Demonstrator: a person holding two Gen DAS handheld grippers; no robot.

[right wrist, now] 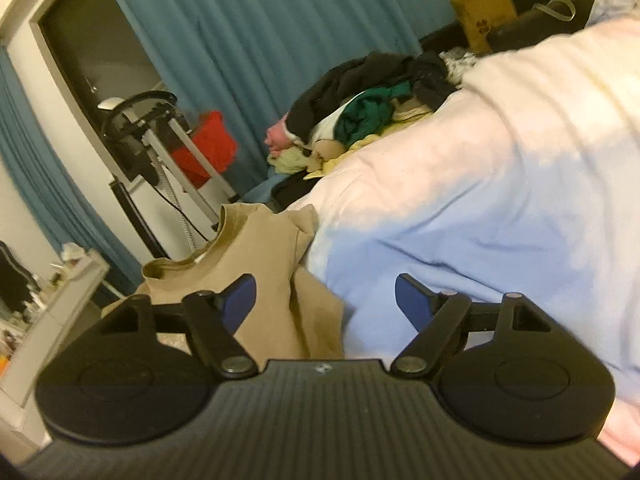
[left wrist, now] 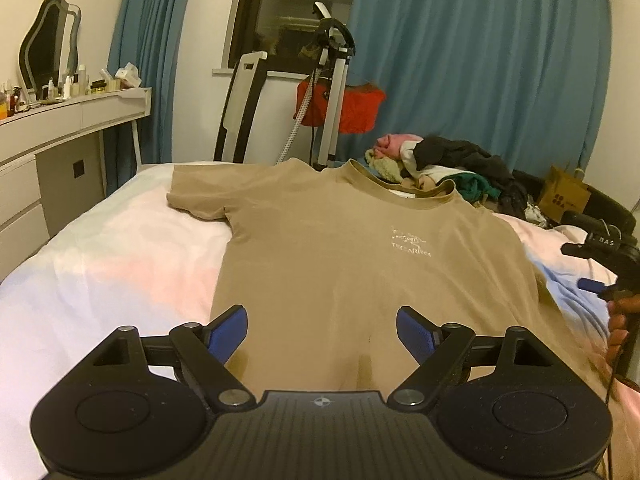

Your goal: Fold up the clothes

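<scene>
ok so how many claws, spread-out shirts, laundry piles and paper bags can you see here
claws: 2, left claw and right claw, both open and empty
spread-out shirts: 1, tan t-shirt on the bed
laundry piles: 1, clothes heap
paper bags: 1, brown bag
total: 5

Black left tool (left wrist: 322,330), right tool (right wrist: 325,300): blue pads, silver screws.

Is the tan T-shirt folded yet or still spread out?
Spread out: the T-shirt lies flat on the bed, one sleeve extended.

T-shirt (left wrist: 320,248) hem hidden below left gripper (left wrist: 322,334) (chest logo illegible).
</scene>
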